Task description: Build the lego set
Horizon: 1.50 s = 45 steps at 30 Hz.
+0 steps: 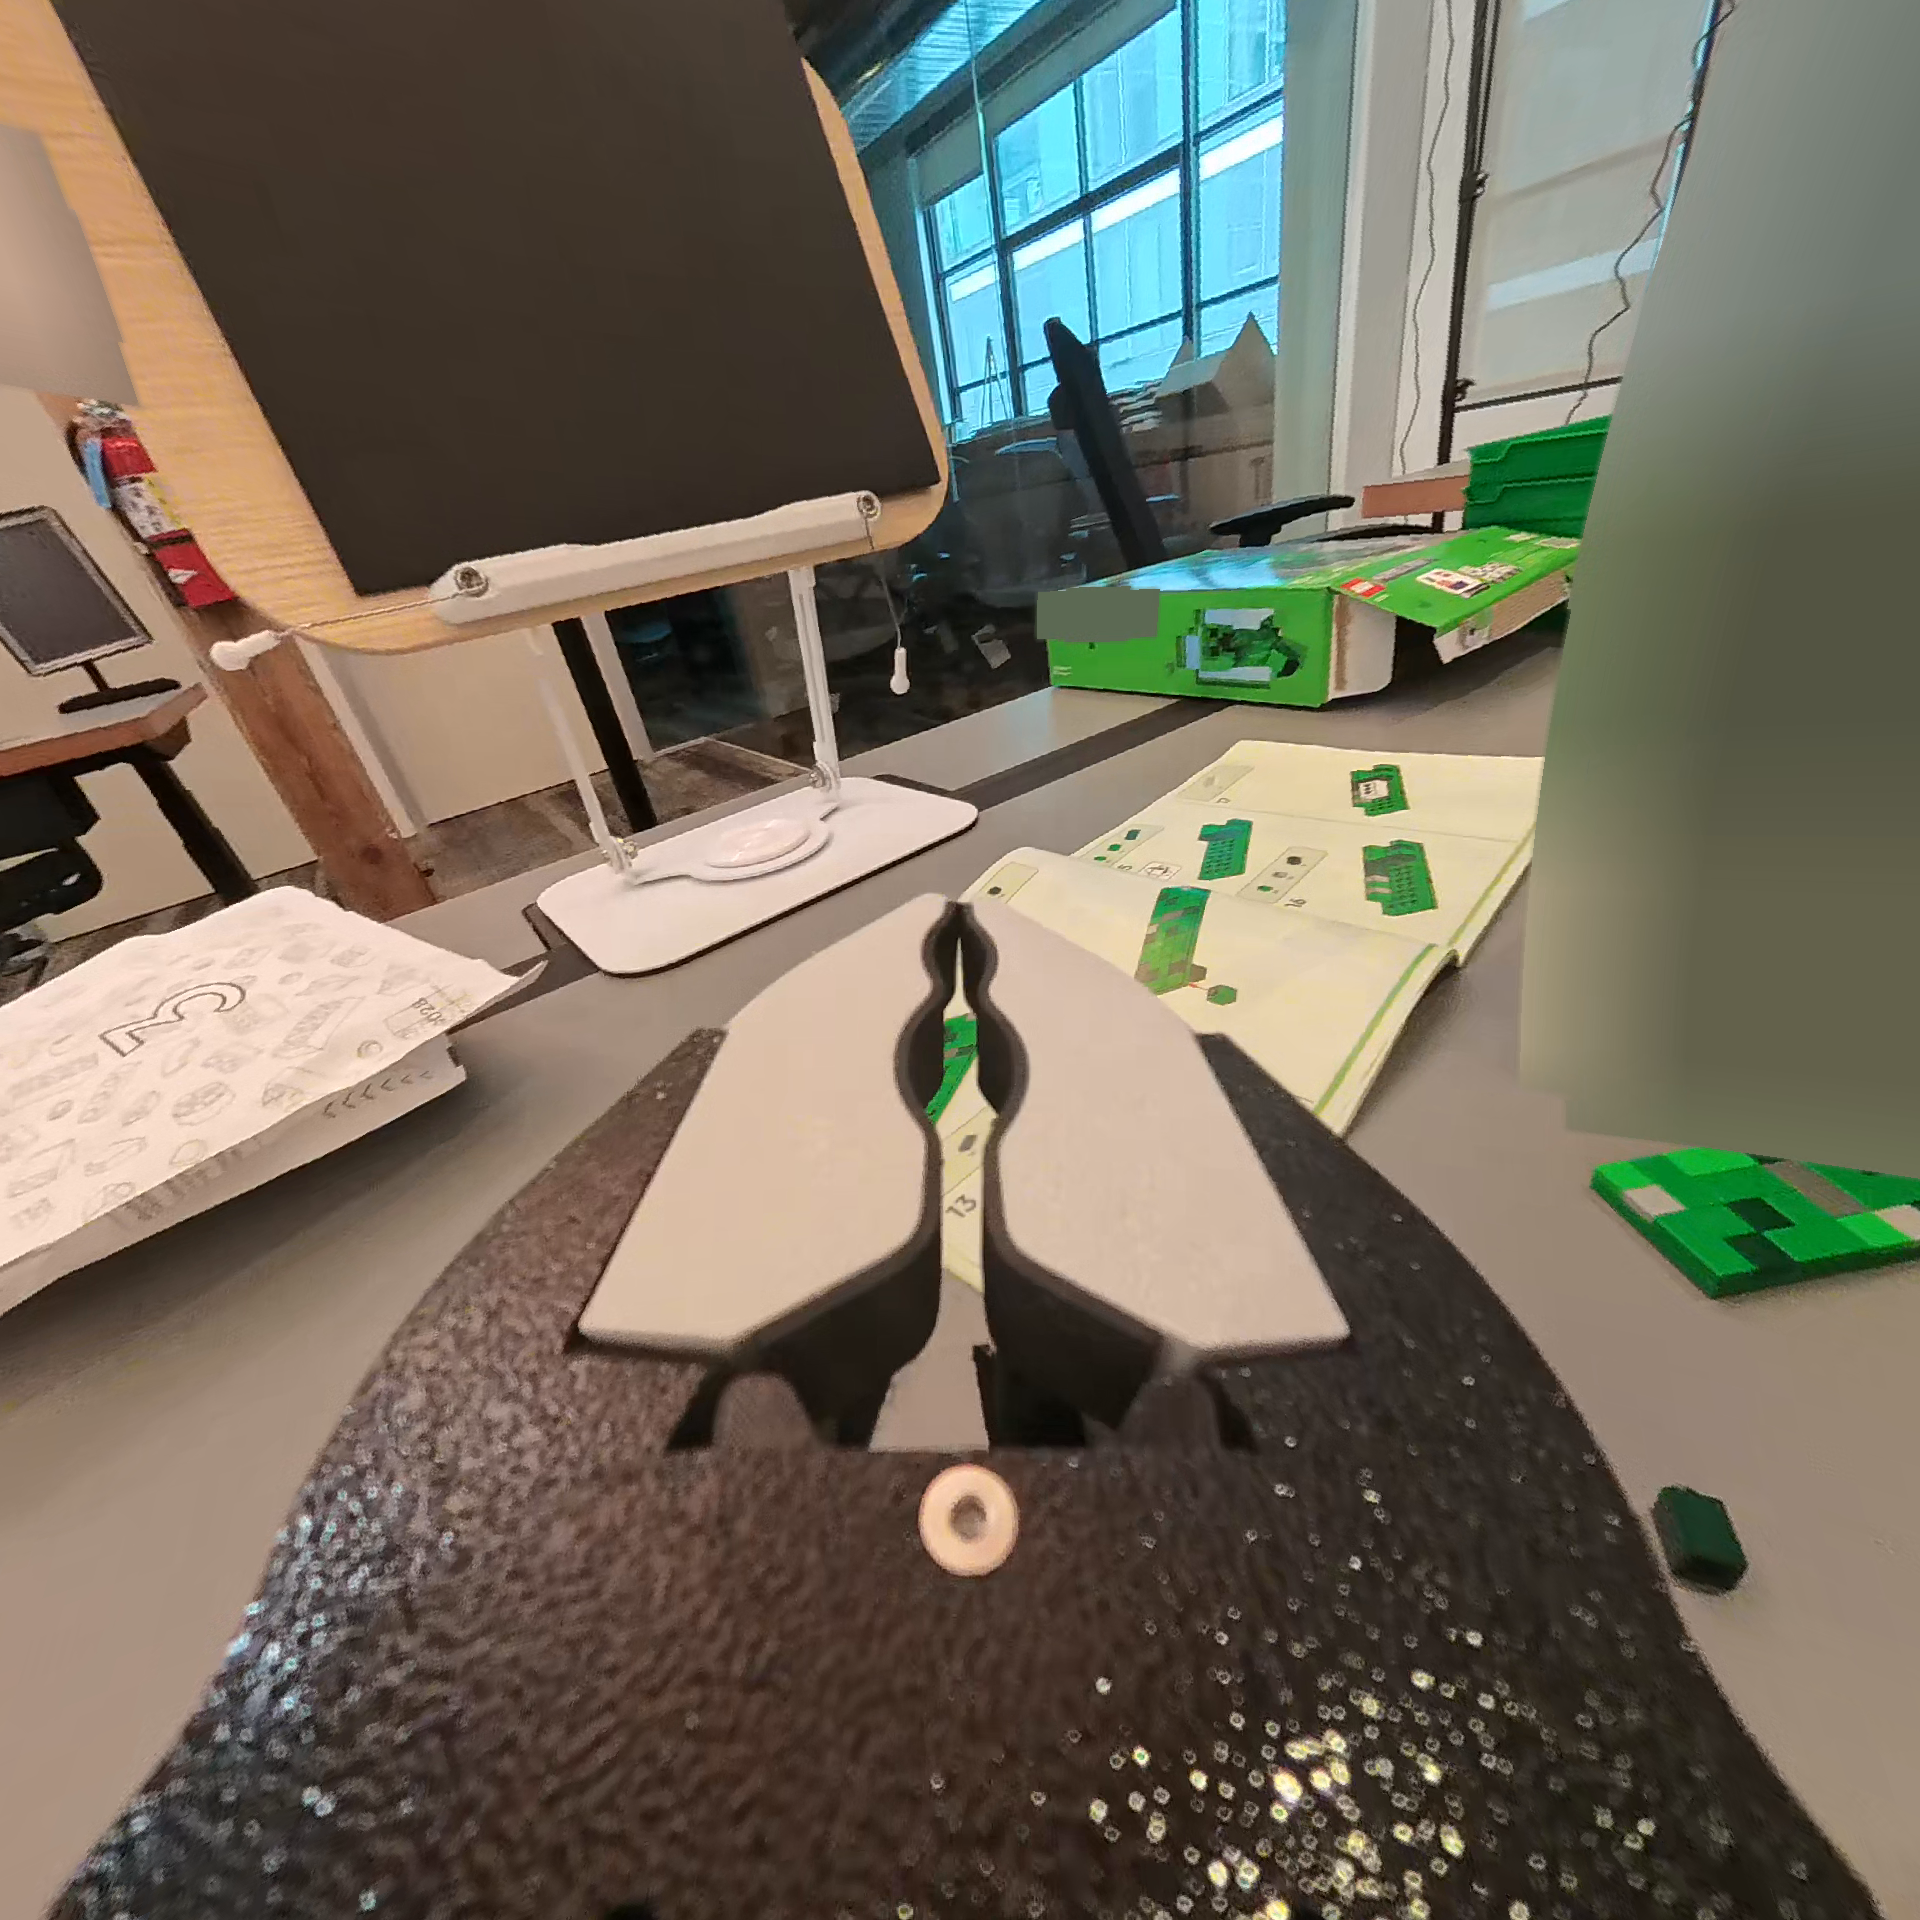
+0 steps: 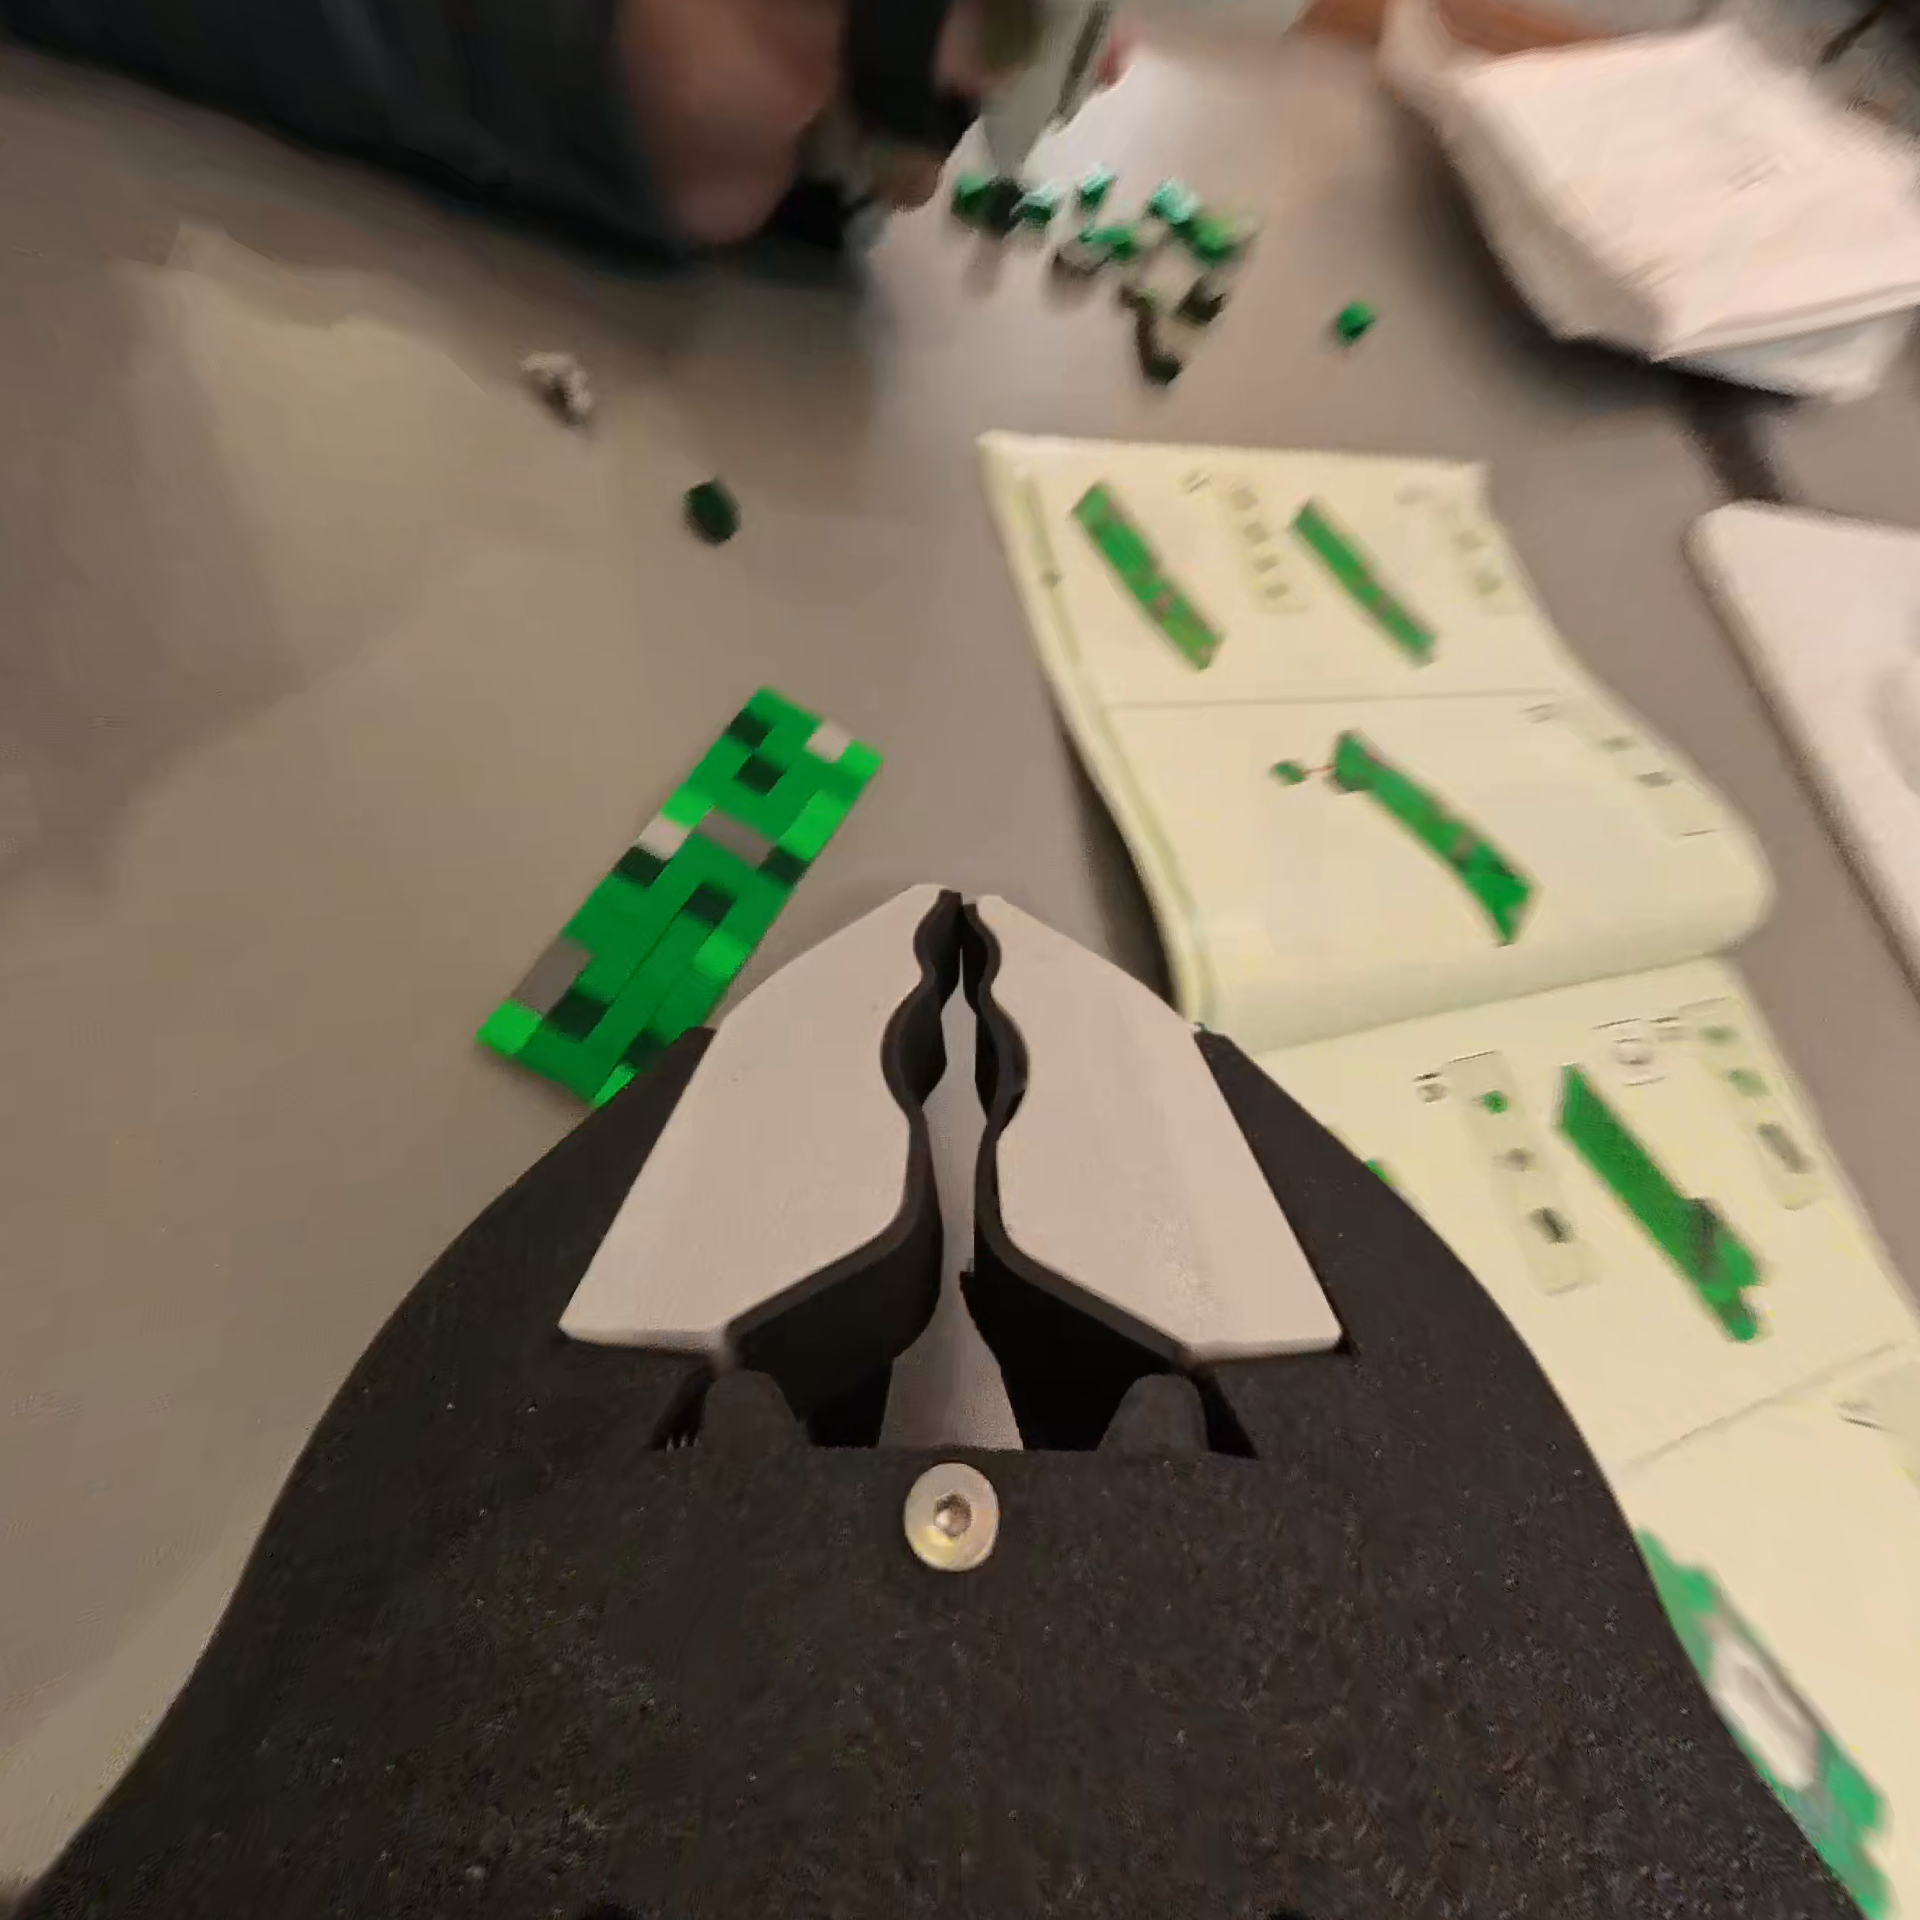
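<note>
Both hand-held grippers are empty: the left hand-held gripper (image 1: 958, 920) hovers low over the desk (image 1: 260, 1455) with its tips pressed together on nothing, and the right hand-held gripper (image 2: 958, 914) is closed the same way, tips meeting just below the green plate assembly (image 2: 681, 894).

That flat assembly lies on the desk at centre-left of the right wrist view; in the left wrist view it sits at the right edge. Neither gripper touches it.

Now the risks. With its jaws shut, the right gripper would likely shove the assembly across the smooth desk instead of gripping it. The right view is smeared with motion, so a fast approach could overshoot. The loose pile of green bricks (image 2: 1122, 239) at the top of that frame looks small and easy to scatter. A single dark green piece (image 1: 1699, 1536) lies lower right in the left view, close beside the gripper's body, where a sweep could knock it off.

Around them: the open instruction booklet (image 1: 1299, 914) spreads right of centre, crowding the workspace; a printed paper bag (image 1: 208, 1060) lies at left, a tablet stand (image 1: 758, 873) behind, the green box (image 1: 1247, 634) farther back. A person's arm (image 2: 468, 114) crosses the upper left of the right view, near the pile.
</note>
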Each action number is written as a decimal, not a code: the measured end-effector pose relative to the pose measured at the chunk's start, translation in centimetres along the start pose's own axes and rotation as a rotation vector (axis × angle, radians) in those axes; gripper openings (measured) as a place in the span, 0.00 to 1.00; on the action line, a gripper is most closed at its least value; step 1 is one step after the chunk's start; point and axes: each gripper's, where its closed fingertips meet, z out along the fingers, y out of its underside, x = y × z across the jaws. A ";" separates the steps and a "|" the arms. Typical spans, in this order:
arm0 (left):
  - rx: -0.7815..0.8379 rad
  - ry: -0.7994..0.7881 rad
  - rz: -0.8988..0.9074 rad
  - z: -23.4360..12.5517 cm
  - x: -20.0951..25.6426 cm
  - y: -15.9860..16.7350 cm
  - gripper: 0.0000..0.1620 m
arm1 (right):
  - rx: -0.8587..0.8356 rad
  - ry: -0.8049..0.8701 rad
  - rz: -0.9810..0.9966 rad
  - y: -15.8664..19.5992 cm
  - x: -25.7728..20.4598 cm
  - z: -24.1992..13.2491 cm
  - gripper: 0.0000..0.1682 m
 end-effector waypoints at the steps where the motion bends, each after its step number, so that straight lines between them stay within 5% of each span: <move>1: 0.000 0.007 0.002 0.0 0.1 0.0 0.00 | -0.031 -0.059 0.026 0.6 -0.8 0.0 0.00; 6: 0.020 0.024 -0.002 -0.1 0.3 -0.2 0.00 | -0.114 -0.242 0.073 2.2 -3.5 0.3 0.00; 17: 0.031 0.028 -0.023 -0.2 0.1 -0.3 0.00 | -0.161 -0.329 0.036 1.8 -5.6 0.8 0.00; 25: 0.010 -0.194 0.081 -2.4 -4.7 -1.6 0.00 | -0.065 -0.422 -0.050 -1.4 -9.0 3.1 0.00; 30: -0.002 -0.469 0.130 -7.9 -11.6 -3.1 0.00 | 0.290 -0.044 -0.052 -5.8 -3.0 1.1 0.00; 33: -0.086 -0.483 -0.001 -9.2 -14.0 -0.9 0.00 | 0.477 0.406 0.035 -6.6 3.0 -1.3 0.00; 35: -0.165 -0.435 -0.094 -9.0 -14.5 1.0 0.00 | 0.454 0.619 0.027 -5.5 5.0 -1.9 0.00; 41: -0.382 -0.151 -0.382 -5.1 -11.2 5.1 0.01 | 0.344 0.664 -0.077 -5.2 5.1 -0.3 0.00; 43: -0.526 -0.113 -0.372 -3.4 -10.7 6.5 0.22 | 0.342 0.652 -0.057 -4.9 5.2 -0.2 0.00; 45: -0.689 -0.100 -0.285 -2.1 -11.1 8.4 0.29 | 0.363 0.644 -0.037 -5.0 5.3 -0.4 0.00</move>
